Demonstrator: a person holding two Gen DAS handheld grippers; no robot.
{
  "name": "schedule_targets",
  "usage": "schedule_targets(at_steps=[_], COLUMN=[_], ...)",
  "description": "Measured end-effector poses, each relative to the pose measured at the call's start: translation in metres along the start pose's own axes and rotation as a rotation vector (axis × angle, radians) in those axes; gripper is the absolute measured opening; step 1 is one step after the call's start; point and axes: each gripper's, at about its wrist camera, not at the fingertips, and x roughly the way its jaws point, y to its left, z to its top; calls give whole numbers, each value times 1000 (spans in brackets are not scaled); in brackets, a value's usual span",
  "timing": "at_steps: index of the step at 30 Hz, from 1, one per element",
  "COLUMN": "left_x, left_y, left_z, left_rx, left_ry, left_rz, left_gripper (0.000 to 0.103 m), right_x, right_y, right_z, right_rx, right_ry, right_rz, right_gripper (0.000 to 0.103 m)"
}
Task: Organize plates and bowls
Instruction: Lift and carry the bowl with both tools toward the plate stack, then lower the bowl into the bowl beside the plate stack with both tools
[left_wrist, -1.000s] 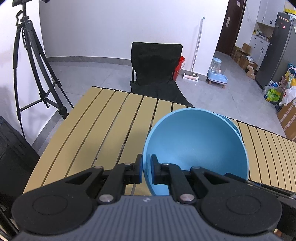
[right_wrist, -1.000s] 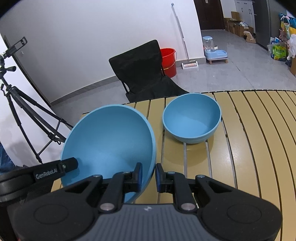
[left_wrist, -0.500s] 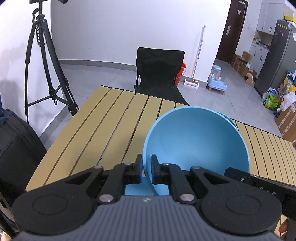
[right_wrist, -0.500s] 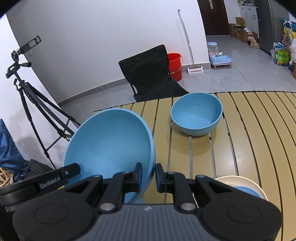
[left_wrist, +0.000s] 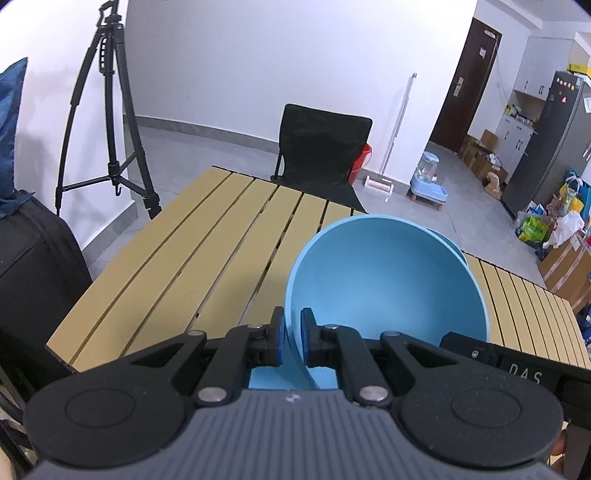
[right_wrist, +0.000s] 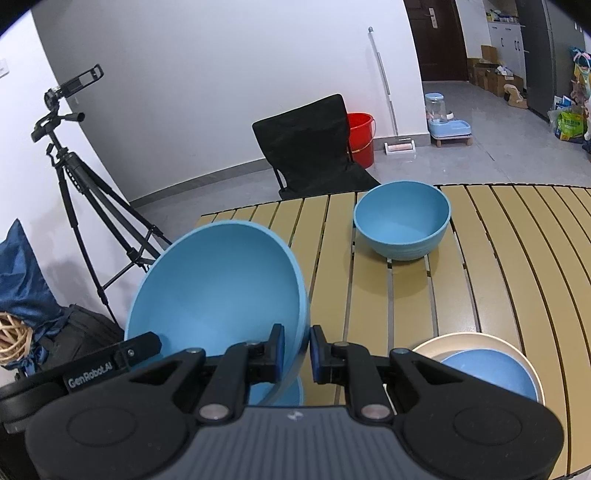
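Our left gripper (left_wrist: 292, 341) is clamped on the near-left rim of a large blue bowl (left_wrist: 388, 280), one pad inside the wall and one outside, with the rim pinched between them. Our right gripper (right_wrist: 297, 352) is closed on the same bowl's (right_wrist: 218, 288) opposite rim in the same way, so we carry the bowl between both tools, tilted so that its hollow faces the cameras. In the left wrist view the black body of the right tool (left_wrist: 517, 365) shows at the lower right edge; in the right wrist view the left tool (right_wrist: 92, 373) shows at the lower left.

The held bowl hangs above the near part of a slatted tan table (left_wrist: 192, 258). Farther back on the table a second blue bowl (right_wrist: 402, 221) stands upright, well apart from the one we hold. In the left wrist view only a sliver of blue shows behind the held bowl's upper right rim, probably this second bowl, though we cannot be sure. Near the right gripper, at the table's near edge, a cream plate (right_wrist: 517, 350) carries a blue dish (right_wrist: 491, 373); the gripper body hides part of both.

Beyond the table stand a black folding chair (left_wrist: 321, 147), a red bucket (right_wrist: 360, 136), a mop (right_wrist: 388, 92) leaning on the white wall, a blue pet feeder (right_wrist: 447, 118) and a black tripod (left_wrist: 107, 122).
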Motion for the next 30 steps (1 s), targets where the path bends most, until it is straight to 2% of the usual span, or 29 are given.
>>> schedule_targets(at_steps=[12,30], left_x=[-5,24], left_y=[23,35], left_z=[-21,-42], left_rx=[-51,-40], left_ry=[-9,68], left_rz=[12,37], left_gripper=[9,9], right_x=[12,52], right_y=[18,25], right_z=[-22,-43], right_rx=[-38,-90], right_ry=[31,102], right_rz=[26,-24], right_gripper=[13,13])
